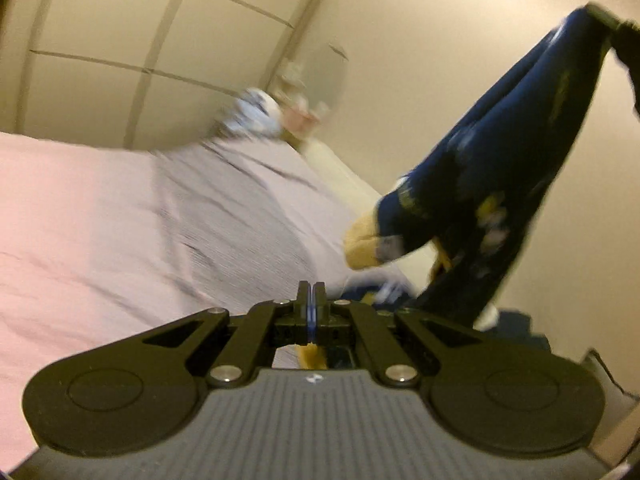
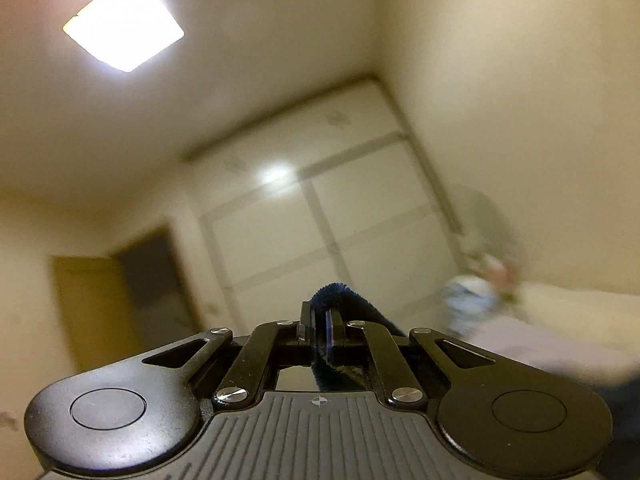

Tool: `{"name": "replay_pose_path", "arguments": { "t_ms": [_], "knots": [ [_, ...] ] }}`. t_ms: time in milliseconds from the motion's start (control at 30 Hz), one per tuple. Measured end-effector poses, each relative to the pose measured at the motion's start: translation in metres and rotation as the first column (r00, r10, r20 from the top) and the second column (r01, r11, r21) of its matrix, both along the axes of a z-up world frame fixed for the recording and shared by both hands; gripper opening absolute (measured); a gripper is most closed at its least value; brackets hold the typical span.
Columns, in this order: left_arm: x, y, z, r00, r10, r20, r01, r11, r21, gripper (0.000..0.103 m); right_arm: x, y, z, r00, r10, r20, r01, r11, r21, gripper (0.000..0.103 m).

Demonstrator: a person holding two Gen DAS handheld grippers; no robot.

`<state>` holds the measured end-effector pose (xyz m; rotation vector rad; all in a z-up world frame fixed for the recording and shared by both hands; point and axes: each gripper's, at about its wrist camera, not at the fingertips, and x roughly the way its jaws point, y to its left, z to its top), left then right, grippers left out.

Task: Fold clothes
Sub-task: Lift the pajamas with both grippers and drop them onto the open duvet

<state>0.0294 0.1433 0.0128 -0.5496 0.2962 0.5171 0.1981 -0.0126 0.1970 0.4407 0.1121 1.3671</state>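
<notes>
Overhead, the right wrist view takes in a cream ceiling with a bright square lamp point(image 2: 124, 26), and below it a tall pale wardrobe point(image 2: 320, 208) with sliding panels that fills the far wall; the same wardrobe point(image 1: 152, 40) stands behind the bed in the left wrist view. Next in size is the bed point(image 1: 100, 216), covered in a pinkish, finely striped sheet that is rumpled toward its far end, where a blurred light-blue and white bundle point(image 1: 254, 114) lies near the corner of the room. A dark blue garment point(image 1: 500, 184) with yellow and white markings hangs in the air at the right of the left wrist view, stretched from its top corner down toward the edge of the bed, a tan, fuzzy patch showing at its lower fold. Its upper end is pinched by the right claw point(image 1: 600, 16), seen as a dark shape at the top right; in that claw's own view point(image 2: 320, 324) the fingers are closed on a bunched loop of the blue garment point(image 2: 340, 296), which rises just above the fingertips. The left claw point(image 1: 311, 292) has its jaws pressed nearly together on a thin blue edge of the cloth, and a tan scrap shows just behind them. Both views are blurred.
</notes>
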Motion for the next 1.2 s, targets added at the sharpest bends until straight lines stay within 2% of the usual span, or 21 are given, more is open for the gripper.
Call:
{"name": "replay_pose_path", "arguments": {
  "t_ms": [133,233,300,433,533,600,633,667,700,733,767,800,900,967,1100,1200],
  "knots": [
    [-0.098,0.016,0.028,0.992,0.123,0.037,-0.124,0.992,0.037,0.000,-0.069,0.026,0.045,0.993,0.113,0.022,-0.115,0.986,0.119,0.003],
    [-0.166,0.021,0.040,0.975,0.218,0.034,-0.220,0.973,0.068,0.000,-0.106,0.052,0.069,0.980,0.194,-0.040,-0.184,0.967,0.177,0.003],
    [-0.205,0.020,0.046,0.960,0.280,0.029,-0.281,0.956,0.082,0.000,-0.127,0.074,0.083,0.957,0.271,-0.107,-0.247,0.949,0.196,0.003],
    [-0.268,0.015,0.052,0.917,0.398,0.011,-0.397,0.914,0.086,0.000,-0.162,0.106,0.107,0.903,0.386,-0.187,-0.344,0.913,0.220,0.003],
    [-0.300,0.005,0.054,0.881,0.473,0.002,-0.471,0.877,0.090,0.000,-0.184,0.123,0.126,0.866,0.453,-0.210,-0.403,0.883,0.241,0.003],
    [-0.313,-0.004,0.052,0.855,0.519,-0.011,-0.516,0.852,0.089,0.000,-0.202,0.127,0.137,0.854,0.481,-0.199,-0.446,0.873,0.196,0.003],
    [-0.319,-0.010,0.050,0.840,0.542,-0.020,-0.538,0.838,0.087,0.000,-0.208,0.132,0.137,0.844,0.501,-0.192,-0.483,0.865,0.134,0.004],
    [-0.325,-0.015,0.048,0.827,0.561,-0.030,-0.557,0.826,0.082,0.000,-0.211,0.140,0.130,0.829,0.527,-0.189,-0.530,0.847,0.037,0.005],
    [-0.330,-0.020,0.044,0.819,0.573,-0.041,-0.570,0.819,0.070,0.000,-0.218,0.148,0.122,0.808,0.557,-0.191,-0.577,0.814,-0.067,0.020],
    [-0.336,-0.024,0.040,0.810,0.585,-0.053,-0.582,0.811,0.059,0.000,-0.227,0.156,0.109,0.789,0.579,-0.203,-0.612,0.770,-0.180,0.047],
    [-0.341,-0.029,0.035,0.800,0.596,-0.069,-0.594,0.803,0.048,0.000,-0.237,0.161,0.091,0.778,0.590,-0.214,-0.628,0.724,-0.285,0.064],
    [-0.344,-0.035,0.029,0.792,0.603,-0.097,-0.602,0.797,0.038,0.000,-0.241,0.164,0.067,0.780,0.588,-0.215,-0.622,0.690,-0.371,0.073],
    [-0.345,-0.054,0.009,0.781,0.595,-0.191,-0.607,0.795,-0.003,0.000,-0.264,0.151,0.001,0.827,0.524,-0.205,-0.533,0.612,-0.584,0.073],
    [-0.340,-0.069,-0.004,0.774,0.580,-0.256,-0.607,0.794,-0.035,0.000,-0.269,0.139,-0.042,0.864,0.450,-0.225,-0.465,0.543,-0.699,0.073],
    [-0.326,-0.099,-0.029,0.759,0.534,-0.371,-0.603,0.792,-0.094,0.000,-0.250,0.110,-0.104,0.901,0.356,-0.246,-0.389,0.416,-0.822,0.073],
    [-0.318,-0.125,-0.051,0.759,0.496,-0.422,-0.584,0.804,-0.107,0.003,-0.224,0.051,-0.177,0.917,0.298,-0.265,-0.367,0.371,-0.853,0.073]
  ]
}}
